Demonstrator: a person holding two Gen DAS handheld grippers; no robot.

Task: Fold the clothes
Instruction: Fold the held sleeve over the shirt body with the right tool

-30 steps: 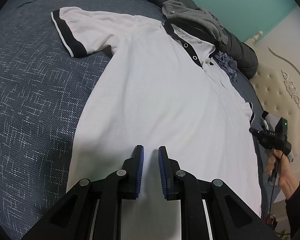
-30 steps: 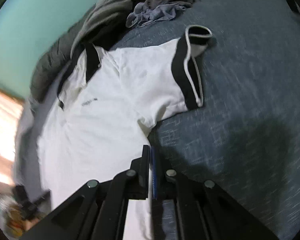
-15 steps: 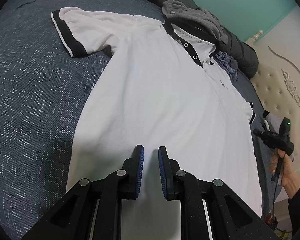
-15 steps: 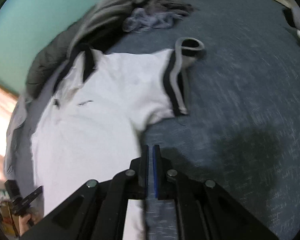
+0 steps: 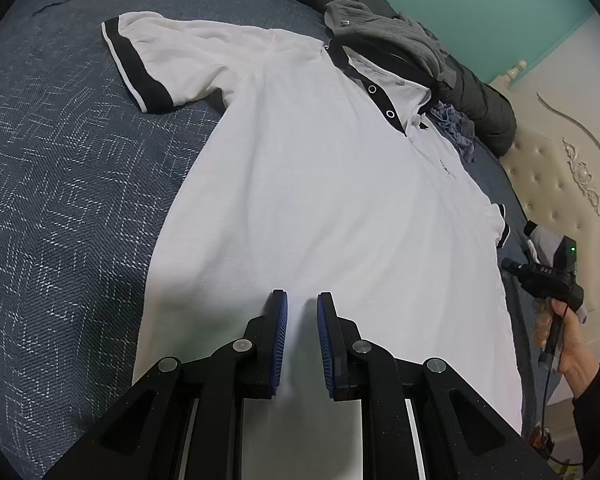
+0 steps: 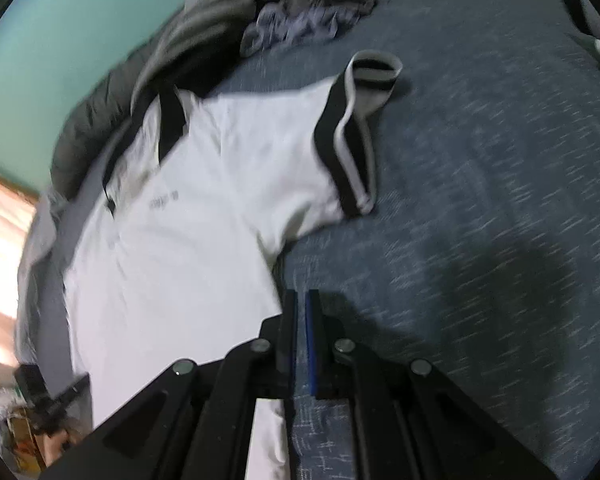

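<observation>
A: Left wrist view: left gripper (image 5: 302, 334), jaws slightly parted and empty, over the white polo shirt (image 5: 324, 200) spread flat on the bed (image 5: 60, 200).

B: Right gripper (image 6: 301, 340) clenched, empty, at the shirt's right edge. Folding hasn't begun; probably grab a sleeve (image 6: 340, 148) next.

A bed covered in dark blue woven fabric flecked with white (image 5: 72, 200) carries everything. A white short-sleeved polo shirt with black collar and black-banded cuffs (image 5: 320, 208) lies spread flat, front up, across it. Beyond the collar sit a crumpled grey garment (image 5: 396, 36), a dark padded quilt (image 5: 488, 108) and a small bluish bunched cloth (image 6: 296, 24).
</observation>
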